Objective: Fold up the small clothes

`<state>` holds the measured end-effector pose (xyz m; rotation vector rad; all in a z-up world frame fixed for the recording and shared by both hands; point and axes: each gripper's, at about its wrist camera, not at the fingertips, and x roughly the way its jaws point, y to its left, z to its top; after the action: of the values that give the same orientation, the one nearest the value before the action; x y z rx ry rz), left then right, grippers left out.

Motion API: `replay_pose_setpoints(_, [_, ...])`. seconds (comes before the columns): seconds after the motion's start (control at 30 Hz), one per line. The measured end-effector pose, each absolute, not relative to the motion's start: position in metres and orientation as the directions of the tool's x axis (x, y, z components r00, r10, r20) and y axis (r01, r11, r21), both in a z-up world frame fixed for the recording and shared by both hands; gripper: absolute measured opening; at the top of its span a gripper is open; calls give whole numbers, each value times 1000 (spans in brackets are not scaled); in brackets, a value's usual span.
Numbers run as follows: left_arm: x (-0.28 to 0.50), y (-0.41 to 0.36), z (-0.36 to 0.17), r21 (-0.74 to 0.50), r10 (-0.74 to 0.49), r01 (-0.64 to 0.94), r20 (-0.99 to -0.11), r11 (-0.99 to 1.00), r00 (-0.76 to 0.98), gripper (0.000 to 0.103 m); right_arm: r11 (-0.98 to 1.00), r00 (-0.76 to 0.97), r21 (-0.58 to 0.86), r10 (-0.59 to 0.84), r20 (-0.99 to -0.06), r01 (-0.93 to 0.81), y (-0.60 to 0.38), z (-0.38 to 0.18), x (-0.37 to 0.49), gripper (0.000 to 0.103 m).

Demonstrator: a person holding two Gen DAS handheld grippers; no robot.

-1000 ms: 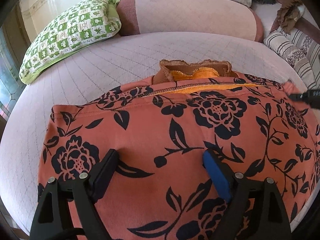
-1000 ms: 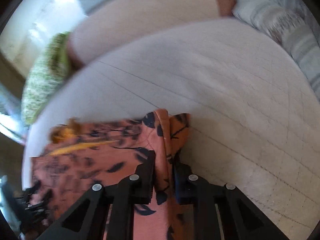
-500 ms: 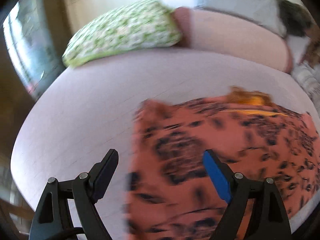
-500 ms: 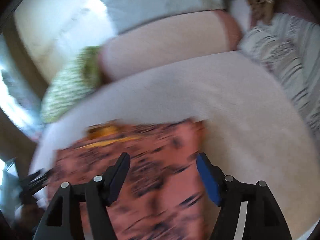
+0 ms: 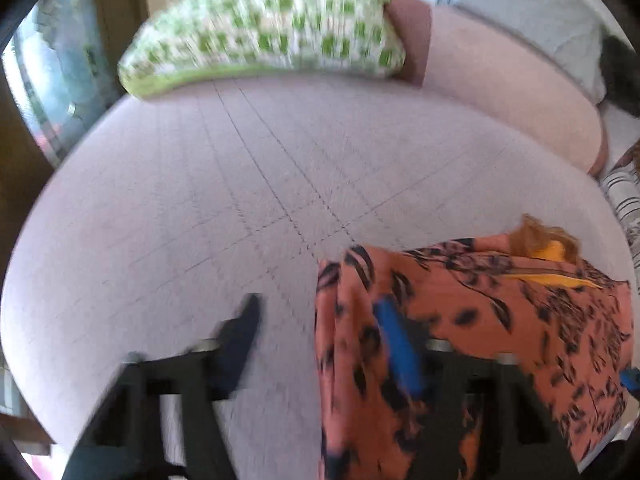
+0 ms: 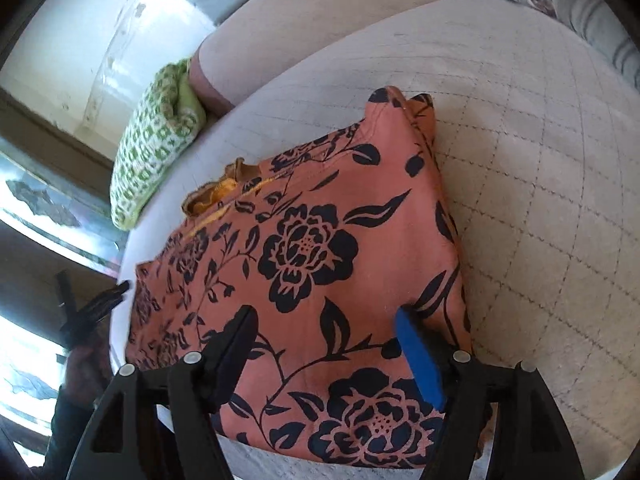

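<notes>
Garment: one salmon floral-print garment [image 6: 320,248], black roses on soft knit, orange lining showing, is lying folded on the quilted mattress [image 6: 540,200].
Right gripper: the right gripper [image 6: 324,344] is hovering directly over the garment, fingers spread.
Left gripper: the left gripper [image 5: 320,340] is tilting at the garment's left edge, fingers spread.
Pillow: one green-checked pillow [image 5: 272,28] is lying ahead.

Daylit, left view motion-blurred, right sharp, fisheye edges warped
</notes>
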<state>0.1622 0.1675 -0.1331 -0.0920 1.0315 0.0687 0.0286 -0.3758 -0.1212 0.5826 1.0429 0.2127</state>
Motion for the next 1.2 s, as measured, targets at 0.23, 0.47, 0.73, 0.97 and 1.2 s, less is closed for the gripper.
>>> replay_pose_setpoints(0.23, [186, 172, -152, -49, -18, -50, -869, 998, 495, 9, 850, 482, 521, 424, -767, 82, -371, -116, 29, 75])
replay_pose_setpoints(0.47, [180, 168, -158, 16, 46, -64, -870, 998, 492, 12, 802, 497, 583, 456, -739, 131, -378, -119, 29, 79])
replay_pose_setpoints(0.73, [112, 115, -99, 101, 68, 13, -752, 995, 656, 55, 698, 600, 683, 456, -657, 217, -402, -82, -10, 82])
replay_pose_setpoints(0.97, [58, 58, -101, -13, -83, 108, -729, 994, 679, 66, 628, 623, 682, 375, -687, 375, -403, -103, -79, 86])
replay_pose_setpoints(1.2, [64, -4, -118, -24, -133, 179, -763, 984, 632, 66, 522, 611, 732, 425, -668, 438, -388, -138, -73, 86])
